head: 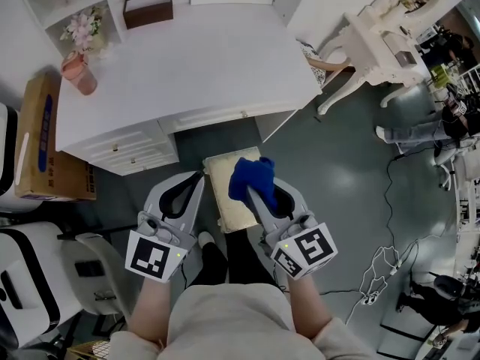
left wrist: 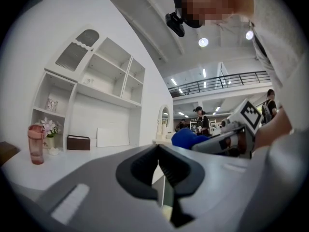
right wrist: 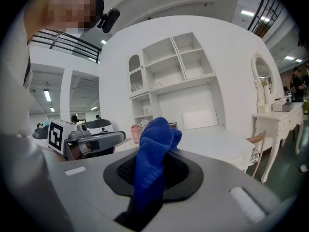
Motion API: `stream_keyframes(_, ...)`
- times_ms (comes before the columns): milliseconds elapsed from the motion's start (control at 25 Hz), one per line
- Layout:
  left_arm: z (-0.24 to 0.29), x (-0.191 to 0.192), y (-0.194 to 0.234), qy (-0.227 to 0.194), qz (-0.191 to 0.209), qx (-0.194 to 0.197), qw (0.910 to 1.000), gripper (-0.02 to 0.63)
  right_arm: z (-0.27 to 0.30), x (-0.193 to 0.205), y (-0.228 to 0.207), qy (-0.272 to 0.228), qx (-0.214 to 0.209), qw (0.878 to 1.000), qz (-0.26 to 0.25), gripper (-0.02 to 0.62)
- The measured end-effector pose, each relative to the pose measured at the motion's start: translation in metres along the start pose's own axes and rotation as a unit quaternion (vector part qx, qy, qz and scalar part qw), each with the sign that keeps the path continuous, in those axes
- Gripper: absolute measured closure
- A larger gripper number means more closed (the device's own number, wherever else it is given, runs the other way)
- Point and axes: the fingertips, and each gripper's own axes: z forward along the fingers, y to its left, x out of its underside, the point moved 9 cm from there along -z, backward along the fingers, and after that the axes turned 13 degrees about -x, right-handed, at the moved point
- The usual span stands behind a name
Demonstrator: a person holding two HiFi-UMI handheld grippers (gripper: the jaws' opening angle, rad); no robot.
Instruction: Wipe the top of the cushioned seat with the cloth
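**Kid 1:** White desk (head: 187, 58) stands far. Where's the cushioned seat (head: 223, 199)?

**Kid 2:** Near us, between the closed, empty left gripper (head: 196, 180) and the right gripper (head: 262, 195). That one pinches the blue cloth (head: 251, 177) over the seat's right side. It's soft, light, floppy; hold it bunched.

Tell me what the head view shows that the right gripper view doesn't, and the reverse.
Only the head view shows the cushioned seat on the floor in front of the desk, and the cardboard box at the left. Only the right gripper view shows the upper shelf compartments and the balcony railing. Both show the blue cloth pinched in the right gripper, the left gripper, the white desk and the pink bottle.
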Motion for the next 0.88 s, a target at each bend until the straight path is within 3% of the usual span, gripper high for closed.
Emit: stream_keyframes(880, 0.062, 0.089, 0.023, 0.042, -0.008, -0.061, 0.9972, 0.606, 0.103, 0.114, -0.11, 0.106, -0.052, 0.991, 0.064, 0.514)
